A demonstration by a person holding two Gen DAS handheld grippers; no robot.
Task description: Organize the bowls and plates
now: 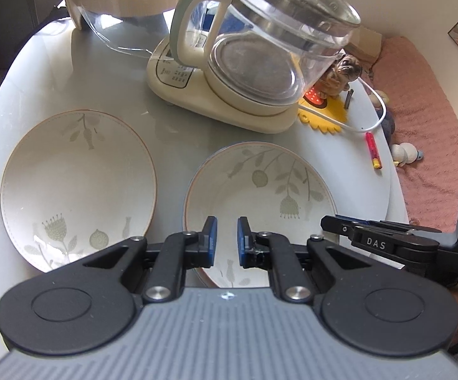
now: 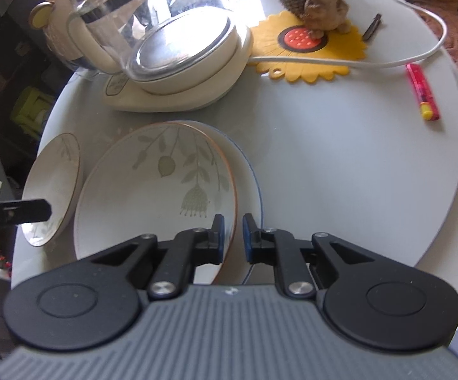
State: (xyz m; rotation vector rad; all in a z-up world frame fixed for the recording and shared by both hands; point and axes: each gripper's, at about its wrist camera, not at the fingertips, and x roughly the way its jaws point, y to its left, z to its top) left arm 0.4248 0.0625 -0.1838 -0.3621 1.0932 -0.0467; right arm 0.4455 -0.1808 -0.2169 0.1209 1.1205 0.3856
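On the round grey desk [image 1: 108, 72], the glass kettle [image 1: 260, 53] on its cream base serves as the landmark. In front of it, toward the cameras, lies a stack of two floral plates: the top plate [image 1: 260, 183] with a brown rim sits on a blue-rimmed plate [image 2: 248, 171] whose edge peeks out on the side away from the single plate. Beside the stack, farther from the kettle's cord side, a single floral plate [image 1: 77, 183] lies flat on the desk, just apart from the stack. The left gripper [image 1: 227, 240] hangs over the near part of the top plate, its jaws drawn nearly together with nothing between them. The right gripper [image 2: 232, 237] hovers above the near edge of the stack, its jaws likewise almost closed and empty. On the kettle's other side a yellow sunflower mat [image 2: 308, 47] carries a small dog figurine [image 2: 324, 3], and a white cord [image 2: 387, 60] runs past a red lighter [image 2: 422, 91].
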